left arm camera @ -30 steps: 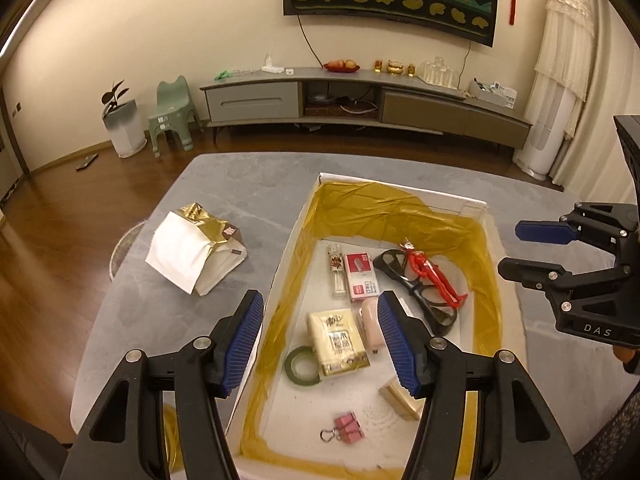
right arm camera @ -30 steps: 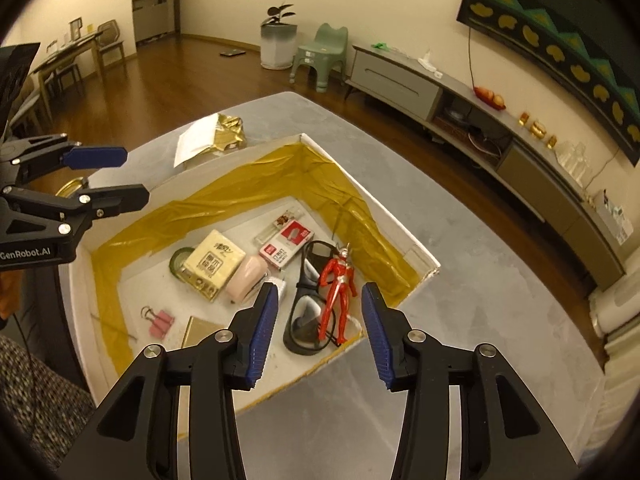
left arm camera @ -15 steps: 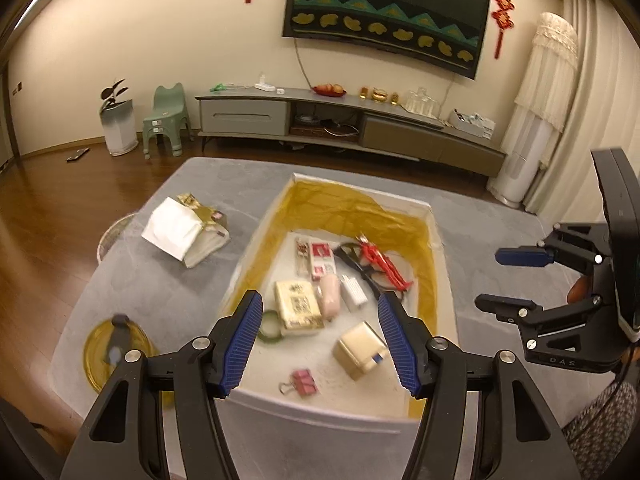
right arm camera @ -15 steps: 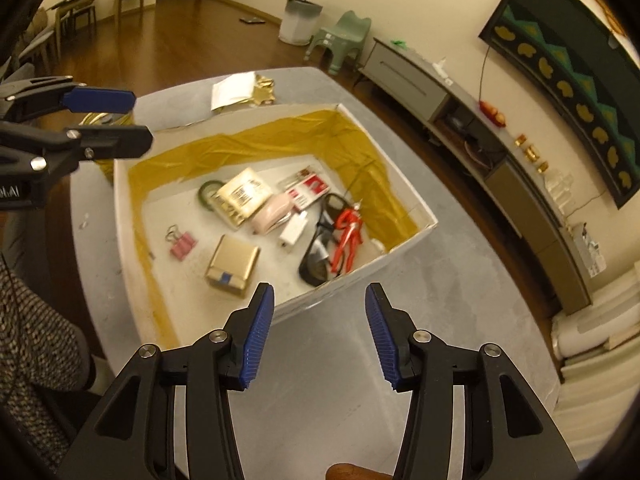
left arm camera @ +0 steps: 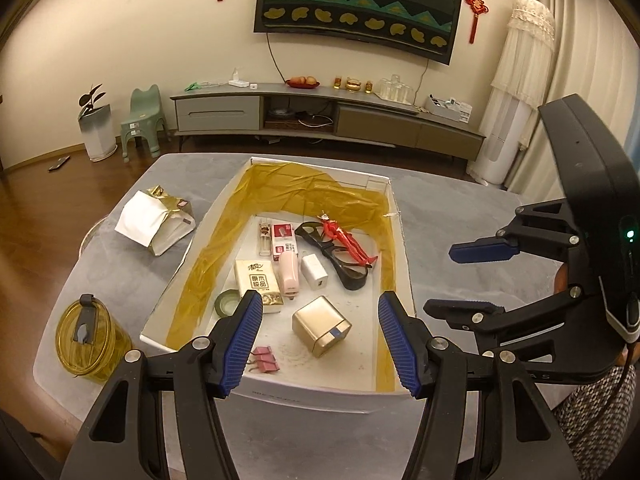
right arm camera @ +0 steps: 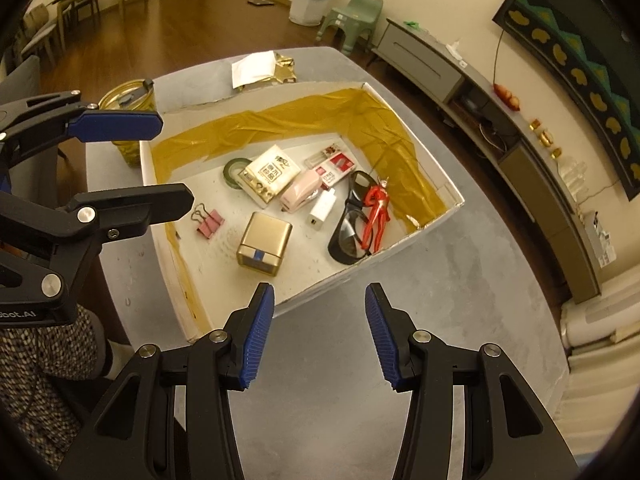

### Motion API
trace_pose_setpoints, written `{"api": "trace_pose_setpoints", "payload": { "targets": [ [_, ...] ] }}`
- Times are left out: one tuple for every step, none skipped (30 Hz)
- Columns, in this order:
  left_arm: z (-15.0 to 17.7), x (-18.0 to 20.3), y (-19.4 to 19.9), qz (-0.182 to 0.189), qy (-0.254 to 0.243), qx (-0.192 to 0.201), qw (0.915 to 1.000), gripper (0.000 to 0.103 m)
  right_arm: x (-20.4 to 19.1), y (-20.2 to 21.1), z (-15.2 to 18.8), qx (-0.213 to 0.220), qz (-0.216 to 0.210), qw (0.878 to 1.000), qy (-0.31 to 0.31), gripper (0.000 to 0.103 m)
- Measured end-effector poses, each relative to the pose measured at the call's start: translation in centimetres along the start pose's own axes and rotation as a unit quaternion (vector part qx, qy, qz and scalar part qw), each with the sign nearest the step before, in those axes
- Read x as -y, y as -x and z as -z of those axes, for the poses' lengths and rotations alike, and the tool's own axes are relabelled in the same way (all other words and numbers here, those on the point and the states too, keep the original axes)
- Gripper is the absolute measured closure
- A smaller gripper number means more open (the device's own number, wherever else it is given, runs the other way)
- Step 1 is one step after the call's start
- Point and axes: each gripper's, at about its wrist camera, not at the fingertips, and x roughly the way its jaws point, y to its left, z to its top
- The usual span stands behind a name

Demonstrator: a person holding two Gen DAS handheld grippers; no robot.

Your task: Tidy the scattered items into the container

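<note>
Now both wide open and empty: left gripper (left arm camera: 320, 336) above the near edge of the white box (left arm camera: 308, 394), right gripper (right arm camera: 319, 332) above the grey table (right arm camera: 360, 360) just beside it. Inside the box: gold tin (left arm camera: 322, 326), pink clips (left arm camera: 263, 362), glasses (left arm camera: 340, 260), red toy (left arm camera: 346, 238).

My left wrist camera looks down from above the near short end of the white box (left arm camera: 308, 394), facing the far wall. My right wrist camera views the same box (right arm camera: 344, 274) from its right side, raised, facing across the bench (right arm camera: 340, 364). Both share the box interior, and each catches the other claw at its edge.
</note>
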Motion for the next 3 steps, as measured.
{"api": "trace_pose_setpoints", "payload": {
  "targets": [
    [-0.02,-0.09,0.07,-0.001,0.002,0.002,1.0,0.041,-0.05,0.08,-0.03,0.001,0.001,1.0,0.0,0.052],
    [-0.04,-0.16,0.1,-0.002,0.003,0.002,1.0,0.041,-0.13,0.14,-0.05,0.001,0.003,1.0,0.002,0.052],
    [-0.03,-0.19,0.1,-0.002,0.004,0.003,1.0,0.041,-0.11,0.08,-0.12,0.0,0.003,1.0,0.003,0.052]
  ]
}}
